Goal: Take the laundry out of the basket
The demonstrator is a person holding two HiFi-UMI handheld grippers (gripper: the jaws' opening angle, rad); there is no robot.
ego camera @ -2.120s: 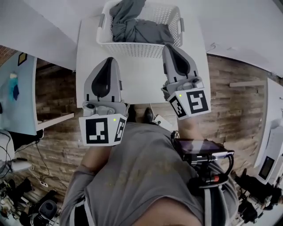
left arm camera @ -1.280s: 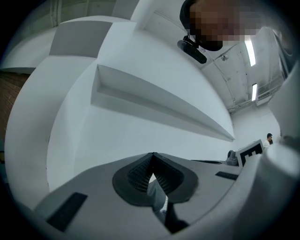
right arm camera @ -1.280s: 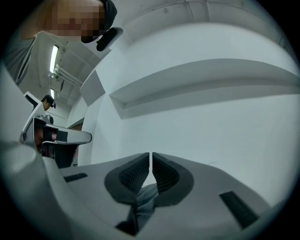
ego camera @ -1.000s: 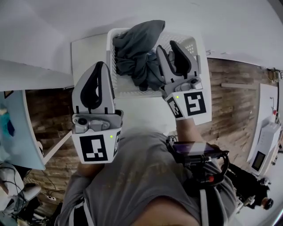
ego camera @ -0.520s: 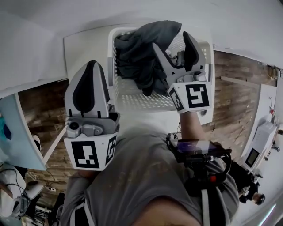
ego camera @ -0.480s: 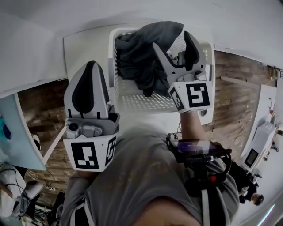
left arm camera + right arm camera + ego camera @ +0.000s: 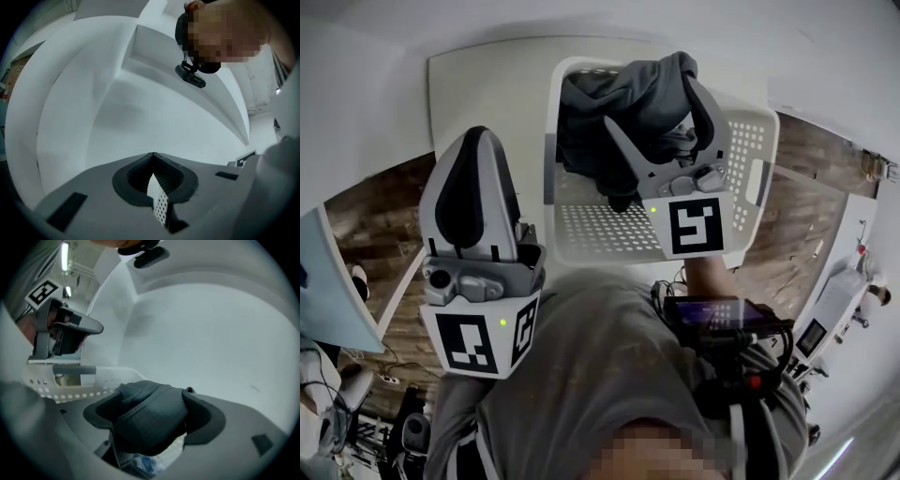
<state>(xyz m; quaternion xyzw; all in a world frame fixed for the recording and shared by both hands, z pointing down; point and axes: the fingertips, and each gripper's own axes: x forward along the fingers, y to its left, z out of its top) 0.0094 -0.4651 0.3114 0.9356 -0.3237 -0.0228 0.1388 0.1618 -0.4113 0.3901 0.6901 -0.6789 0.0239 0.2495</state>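
Note:
A heap of dark grey laundry fills the far left half of the white perforated basket on the white table. My right gripper reaches into the basket, its jaws opening wide with a fold of the grey cloth lying between them. In the right gripper view that cloth bulges in the gap of the right gripper, with the basket's rim behind. My left gripper hangs shut and empty left of the basket. In the left gripper view its tips meet.
The basket's near floor is bare plastic. White walls rise behind the table. Brick-patterned floor shows to the left and right. The person's grey shirt and a chest-mounted device fill the bottom of the head view.
The right gripper's jaws have spread much wider and now straddle the grey cloth deeper in the basket. The left gripper stays shut beside the basket. The view has drawn closer.

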